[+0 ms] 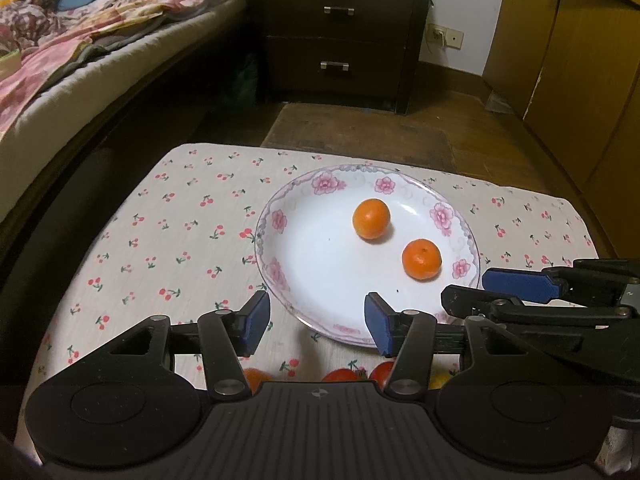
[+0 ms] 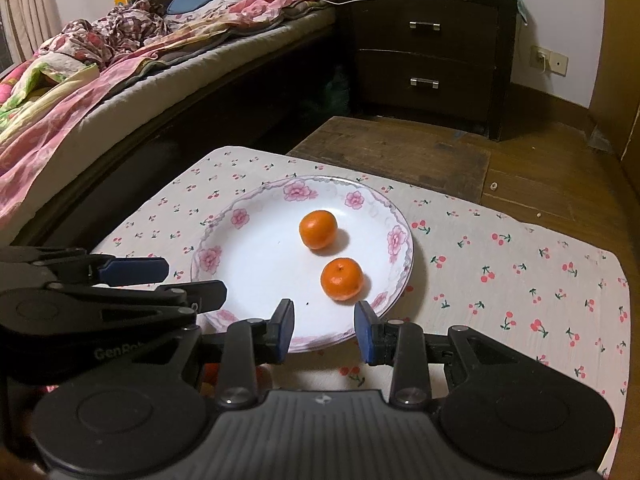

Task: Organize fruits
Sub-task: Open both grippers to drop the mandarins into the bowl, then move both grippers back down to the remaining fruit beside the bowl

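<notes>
Your left black plastic two-finger gripper (image 1: pixel 316 322): blue rubber pads, silver pivot screws, ribbed grey body w/ small cross mark; round black discs either side; your right black plastic gripper (image 2: pixel 324 330) looks the same; white "GenRob…" lettering on the left unit's side.

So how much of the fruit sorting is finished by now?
Two small orange tangerines already sit on the white flower-rimmed plate. Nothing is in hand: the left hand-held gripper and right hand-held gripper are both empty. Several reddish-orange fruits remain on the cherry-print tablecloth, mostly hidden.
</notes>
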### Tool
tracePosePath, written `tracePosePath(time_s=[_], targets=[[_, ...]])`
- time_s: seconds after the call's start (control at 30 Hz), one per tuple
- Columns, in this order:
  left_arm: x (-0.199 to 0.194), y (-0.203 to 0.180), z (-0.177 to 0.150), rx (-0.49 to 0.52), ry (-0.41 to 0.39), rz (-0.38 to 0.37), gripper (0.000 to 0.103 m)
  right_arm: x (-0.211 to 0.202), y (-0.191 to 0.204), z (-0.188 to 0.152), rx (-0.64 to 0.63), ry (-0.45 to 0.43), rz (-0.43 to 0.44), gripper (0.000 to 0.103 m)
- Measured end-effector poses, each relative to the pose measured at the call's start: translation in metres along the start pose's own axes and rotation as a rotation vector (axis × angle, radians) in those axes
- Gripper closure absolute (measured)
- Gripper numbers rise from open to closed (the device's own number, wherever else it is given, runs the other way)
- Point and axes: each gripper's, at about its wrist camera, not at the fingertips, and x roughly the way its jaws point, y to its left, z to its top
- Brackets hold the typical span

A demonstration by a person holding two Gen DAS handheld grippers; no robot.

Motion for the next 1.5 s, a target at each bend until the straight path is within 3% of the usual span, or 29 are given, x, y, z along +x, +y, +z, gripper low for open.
tracePosePath(time_s=[0.77,1.5], targets=[[-0.018,0.021,-0.019,-0.03,0.026,-0.025,0.036,-0.006,0.012,-0.015,-0.009,0.052,0.037,0.066],[-0.003,0.043,-0.023,-0.104,0.104,-0.003,0.041,-0.004,0.008,-0.019,0.013,0.089,0.038,0.066]])
